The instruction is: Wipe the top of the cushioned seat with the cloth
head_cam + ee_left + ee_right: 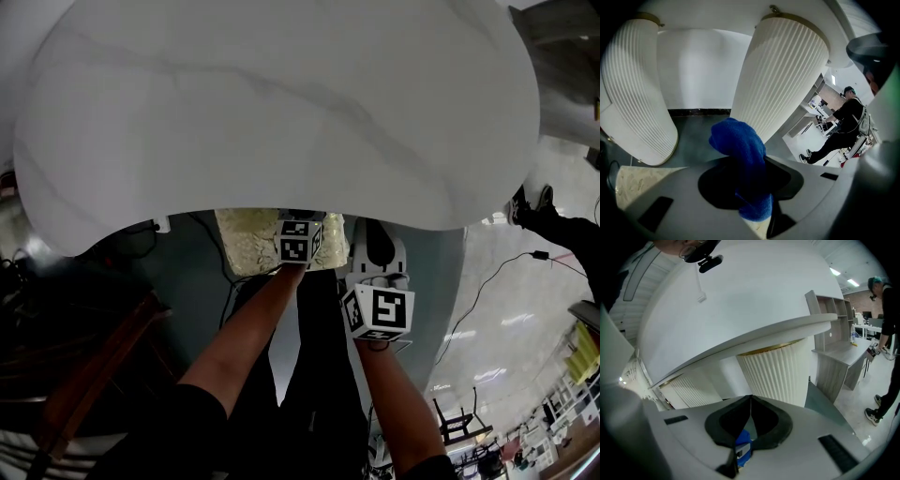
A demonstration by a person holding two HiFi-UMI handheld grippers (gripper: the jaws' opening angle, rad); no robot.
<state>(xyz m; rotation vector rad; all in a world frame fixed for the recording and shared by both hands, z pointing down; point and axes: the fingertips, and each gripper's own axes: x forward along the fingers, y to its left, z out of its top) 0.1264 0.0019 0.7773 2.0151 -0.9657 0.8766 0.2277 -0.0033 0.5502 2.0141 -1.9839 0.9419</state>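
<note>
The blue cloth point(740, 145) stands bunched up between the jaws of my left gripper point(743, 183), which is shut on it. In the head view that gripper's marker cube point(298, 241) hangs over the cushioned seat point(251, 240), a cream patterned pad that is mostly hidden under the tabletop. A corner of the seat point(633, 183) also shows low at the left of the left gripper view. My right gripper point(750, 404) has its jaws shut together with nothing between them. Its cube point(380, 312) is to the right of the seat and nearer to me.
A big round white tabletop point(281, 103) overhangs the seat and both grippers' tips. Fluted white pedestals point(783, 79) stand just ahead. A dark wooden chair point(89, 375) is at the left, cables point(220, 253) lie on the floor, a person point(841, 126) stands far right.
</note>
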